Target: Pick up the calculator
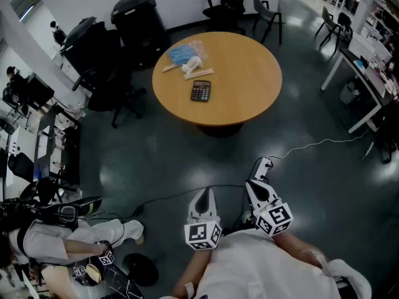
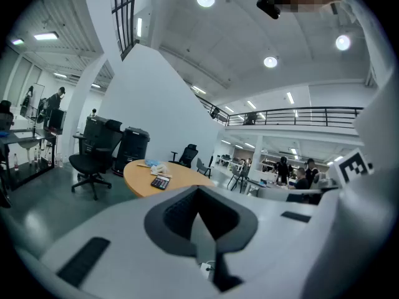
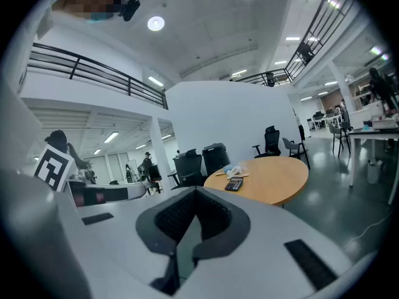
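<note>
The black calculator point(image 1: 201, 91) lies flat near the middle of a round wooden table point(image 1: 246, 73), far ahead of both grippers across the dark floor. It shows small in the left gripper view point(image 2: 160, 182) and in the right gripper view point(image 3: 234, 185). My left gripper point(image 1: 203, 198) and right gripper point(image 1: 258, 187) are held side by side close to my body, both pointing toward the table. In their own views the left gripper point(image 2: 199, 195) and the right gripper point(image 3: 196, 195) have their jaws closed together with nothing between them.
A blue bag with white items and wooden sticks point(image 1: 187, 56) lies on the table behind the calculator. Black office chairs point(image 1: 106, 73) and bins point(image 1: 138, 23) stand left of the table. A white cable point(image 1: 312, 145) runs over the floor. A person point(image 1: 56, 242) sits at lower left.
</note>
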The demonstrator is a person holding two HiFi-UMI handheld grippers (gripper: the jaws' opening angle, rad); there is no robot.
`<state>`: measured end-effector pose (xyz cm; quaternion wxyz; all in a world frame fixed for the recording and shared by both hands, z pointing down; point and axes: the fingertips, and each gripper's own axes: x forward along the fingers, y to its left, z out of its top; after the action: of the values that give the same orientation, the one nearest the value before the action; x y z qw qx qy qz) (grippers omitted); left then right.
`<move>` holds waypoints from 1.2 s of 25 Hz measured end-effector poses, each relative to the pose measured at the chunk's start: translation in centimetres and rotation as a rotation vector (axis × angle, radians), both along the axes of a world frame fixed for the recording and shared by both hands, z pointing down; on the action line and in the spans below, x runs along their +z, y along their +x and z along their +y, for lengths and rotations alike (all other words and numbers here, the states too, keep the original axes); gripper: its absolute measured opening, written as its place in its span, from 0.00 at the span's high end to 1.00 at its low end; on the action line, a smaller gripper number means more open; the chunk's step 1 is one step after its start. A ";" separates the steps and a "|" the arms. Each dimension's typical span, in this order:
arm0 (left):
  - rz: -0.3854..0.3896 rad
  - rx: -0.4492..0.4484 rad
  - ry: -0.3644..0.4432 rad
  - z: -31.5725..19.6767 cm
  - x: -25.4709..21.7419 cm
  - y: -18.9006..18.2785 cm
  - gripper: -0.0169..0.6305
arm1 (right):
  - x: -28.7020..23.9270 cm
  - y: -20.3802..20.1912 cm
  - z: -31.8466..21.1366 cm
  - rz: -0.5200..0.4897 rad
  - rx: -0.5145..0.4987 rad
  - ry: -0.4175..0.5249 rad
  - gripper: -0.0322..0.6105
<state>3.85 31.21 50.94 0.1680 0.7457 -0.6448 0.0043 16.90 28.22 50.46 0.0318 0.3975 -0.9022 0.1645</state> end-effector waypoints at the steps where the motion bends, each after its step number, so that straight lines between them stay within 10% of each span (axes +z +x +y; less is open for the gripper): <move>1: 0.008 -0.005 0.003 -0.1 0.1 0.0 0.96 | 0.1 0.3 0.0 0.006 0.007 0.001 0.93; 21: 0.009 -0.079 -0.047 -1.3 1.9 2.1 0.96 | 1.9 3.1 -2.2 0.005 -0.076 -0.025 0.93; 30: 0.026 -0.030 -0.029 -11.4 3.1 -0.9 0.96 | 4.3 -0.8 -10.9 -0.010 -0.078 -0.058 0.93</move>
<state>2.90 19.80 54.02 0.1873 0.7333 -0.6536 0.0014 16.06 17.32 54.79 0.0451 0.3601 -0.9120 0.1911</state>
